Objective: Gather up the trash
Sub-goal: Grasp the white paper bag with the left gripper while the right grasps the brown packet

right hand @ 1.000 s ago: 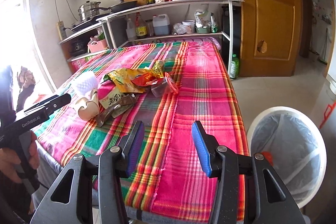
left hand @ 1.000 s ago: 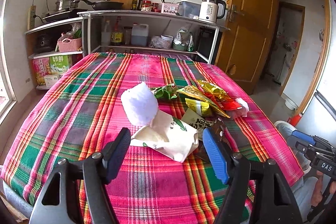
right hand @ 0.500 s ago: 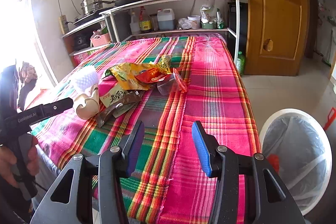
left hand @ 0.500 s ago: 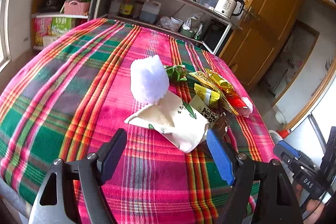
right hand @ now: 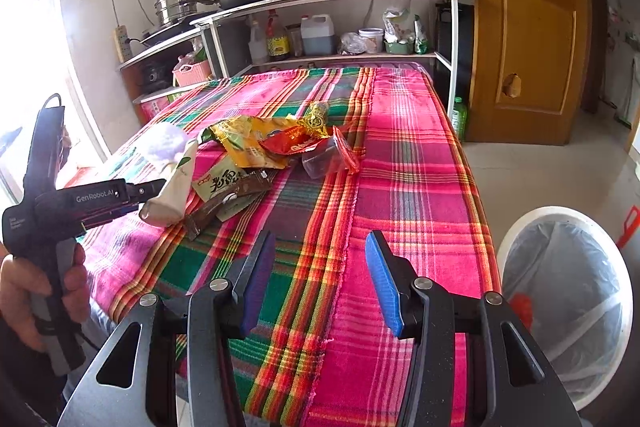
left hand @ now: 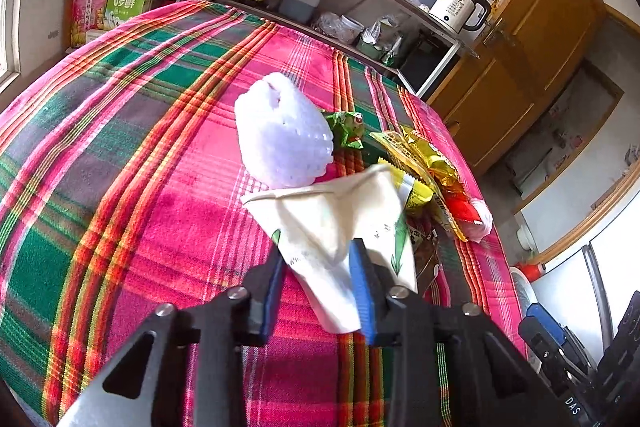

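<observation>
Closing on the cup [left hand: 340,223] is what we see at the left gripper [left hand: 320,287]: a second ago its jaws stood wide apart short of the crushed paper cup, and now the two blue pads pinch the cup's near end between them. The cup tilts away toward 12 o'clock, its rim touching the white foam net [left hand: 282,135] that sits just beyond it. From the right view the cup's squashed base looks raised a little off the cloth [right hand: 420,187], though we cannot be sure it is clear.

Moving rightward, the rest of the trash lies untouched: a green wrapper [left hand: 346,129] at 1 o'clock of the net, yellow packets [left hand: 424,163] beside it, a red packet [right hand: 296,143] and a clear tub [right hand: 320,163] further on, brown sachets [right hand: 228,199] nearest the table edge.

The right gripper [right hand: 316,279] hangs over the near edge of the cloth with jaws released and nothing between them, much as it did a second ago. At its 4 o'clock, down on the floor, stands the lined bin [right hand: 568,291], well apart from the pile.

We judge the first piece is now secured; the next call is a carry across the table to that bin, with every other piece waiting
</observation>
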Action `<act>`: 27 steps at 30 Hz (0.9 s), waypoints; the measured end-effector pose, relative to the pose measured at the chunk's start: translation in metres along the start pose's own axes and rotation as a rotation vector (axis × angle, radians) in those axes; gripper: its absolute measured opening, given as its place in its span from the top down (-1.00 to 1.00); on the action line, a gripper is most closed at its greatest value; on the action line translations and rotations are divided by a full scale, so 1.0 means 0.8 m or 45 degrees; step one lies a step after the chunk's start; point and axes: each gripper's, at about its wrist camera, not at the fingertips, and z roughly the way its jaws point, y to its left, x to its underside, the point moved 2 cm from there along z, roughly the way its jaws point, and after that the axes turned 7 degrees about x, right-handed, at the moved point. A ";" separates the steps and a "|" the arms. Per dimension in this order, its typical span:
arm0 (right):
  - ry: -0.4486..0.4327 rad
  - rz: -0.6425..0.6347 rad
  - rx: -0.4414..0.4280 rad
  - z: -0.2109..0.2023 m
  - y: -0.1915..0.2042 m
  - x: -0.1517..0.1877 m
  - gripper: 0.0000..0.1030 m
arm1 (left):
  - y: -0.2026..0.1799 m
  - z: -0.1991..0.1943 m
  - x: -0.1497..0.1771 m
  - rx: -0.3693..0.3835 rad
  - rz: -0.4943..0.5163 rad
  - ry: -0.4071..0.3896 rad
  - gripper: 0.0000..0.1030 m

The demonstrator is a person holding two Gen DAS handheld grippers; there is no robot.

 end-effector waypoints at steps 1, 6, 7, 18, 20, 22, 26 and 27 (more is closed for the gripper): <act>0.002 -0.001 -0.002 0.001 0.001 -0.001 0.06 | -0.003 -0.001 0.000 -0.002 0.019 -0.004 0.47; 0.015 -0.011 -0.023 0.005 0.014 -0.004 0.06 | -0.007 -0.017 0.000 0.006 0.075 -0.046 0.64; 0.020 -0.012 -0.031 0.006 0.019 -0.006 0.06 | -0.007 -0.022 0.000 0.005 0.086 -0.055 0.67; 0.091 -0.004 -0.116 0.048 0.078 -0.023 0.16 | 0.023 -0.057 -0.002 -0.034 0.107 -0.129 0.69; 0.112 0.006 -0.125 0.060 0.089 -0.027 0.20 | 0.028 -0.061 -0.003 -0.028 0.109 -0.135 0.69; 0.137 0.018 -0.115 0.073 0.097 -0.031 0.22 | 0.031 -0.064 -0.003 -0.024 0.107 -0.142 0.74; 0.176 0.032 -0.078 0.095 0.107 -0.036 0.22 | 0.039 -0.067 -0.005 -0.014 0.108 -0.149 0.77; 0.190 0.037 -0.071 0.100 0.109 -0.036 0.22 | 0.041 -0.066 -0.005 -0.011 0.109 -0.146 0.78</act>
